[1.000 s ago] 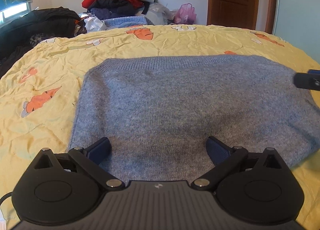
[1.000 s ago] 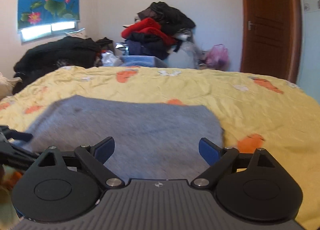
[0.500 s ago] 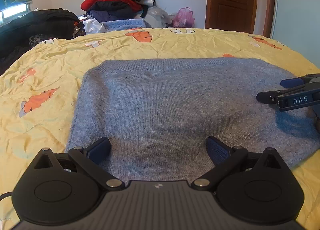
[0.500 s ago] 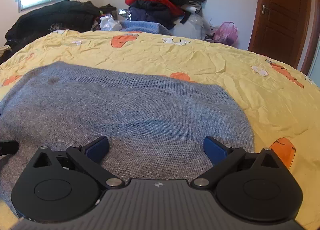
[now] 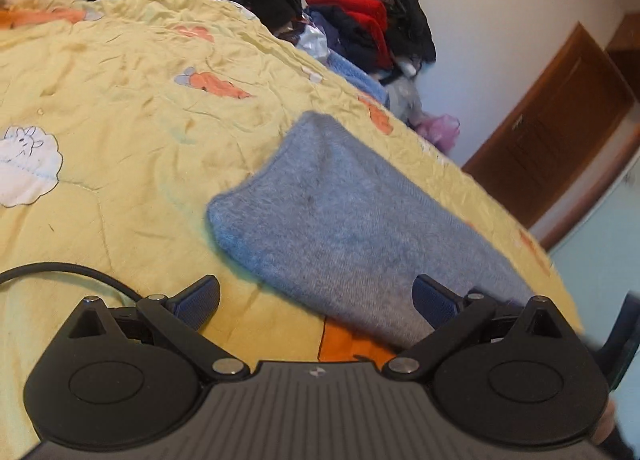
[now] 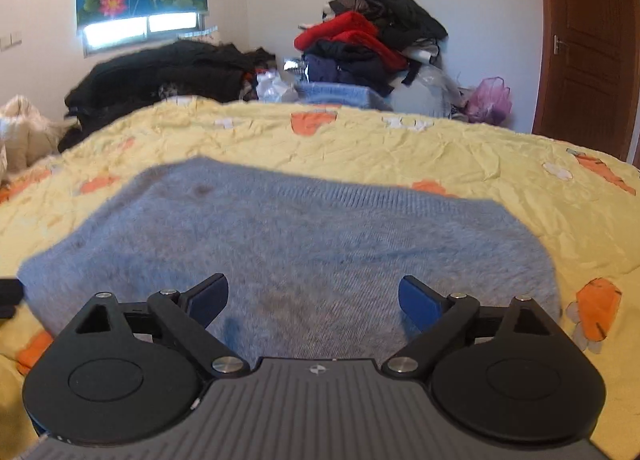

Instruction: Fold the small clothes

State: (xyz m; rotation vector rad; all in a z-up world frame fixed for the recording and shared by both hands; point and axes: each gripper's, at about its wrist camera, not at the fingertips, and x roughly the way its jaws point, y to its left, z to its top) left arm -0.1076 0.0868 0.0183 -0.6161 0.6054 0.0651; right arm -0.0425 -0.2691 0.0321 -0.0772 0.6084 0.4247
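Bed (image 6: pixel 460 152) under a wrinkled yellow quilt with orange carrot prints. Grey-blue knit sweater (image 6: pixel 288 244) lies flat on the near middle of the quilt, folded to a broad rectangle. Clothes pile (image 6: pixel 368 44) heaped by the far wall; wooden door (image 6: pixel 592 44) at far right. Left gripper (image 5: pixel 316 300) tilted over the sweater's near left corner, fingers apart, empty. Right gripper (image 6: pixel 314 300) over the sweater's near edge, fingers apart, empty.
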